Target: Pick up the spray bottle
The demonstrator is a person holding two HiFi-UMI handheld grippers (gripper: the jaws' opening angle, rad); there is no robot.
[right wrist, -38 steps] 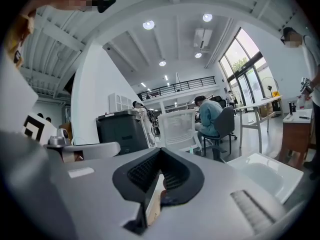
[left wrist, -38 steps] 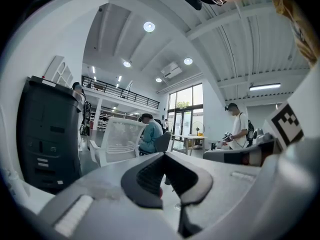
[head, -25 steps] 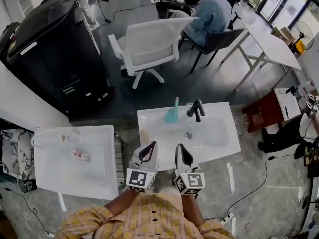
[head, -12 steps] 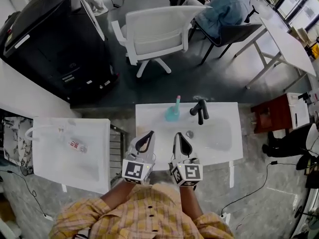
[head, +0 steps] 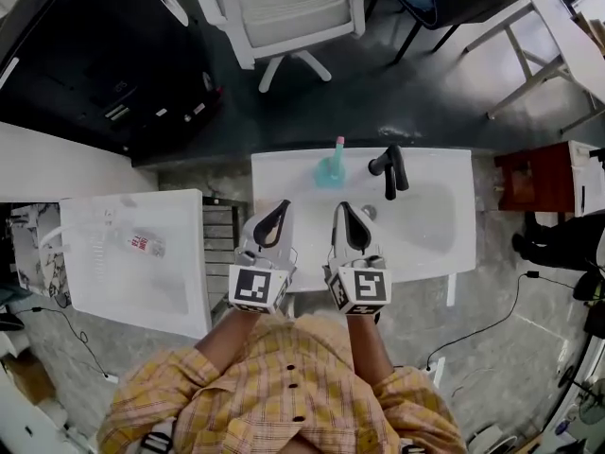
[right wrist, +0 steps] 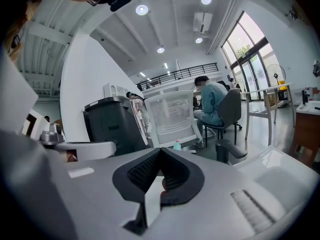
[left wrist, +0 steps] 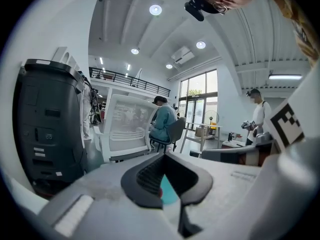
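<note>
A teal spray bottle [head: 331, 166] with a pink top stands upright at the back edge of the white sink [head: 284, 183], left of the black faucet [head: 389, 166]. Both grippers hover side by side over the sink's front part, pointing at the bottle and well short of it. My left gripper [head: 283, 205] is shut with nothing in it; in its own view the teal bottle [left wrist: 168, 192] shows through the gap behind the closed tips [left wrist: 164, 155]. My right gripper [head: 341, 206] is shut and empty too, and the bottle [right wrist: 177, 145] stands small beyond its tips [right wrist: 161, 150].
A white table [head: 180, 282] with a small clear bottle [head: 145, 244] stands left of the sink. Behind the sink are a white office chair [head: 284, 8], a big black machine [head: 85, 74] and a red cabinet [head: 529, 183]. A seated person [right wrist: 211, 104] is further back.
Both grippers have moved forward over the sink's front edge, closer to the spray bottle. The head view has tipped further down. Both jaws have stayed shut.
</note>
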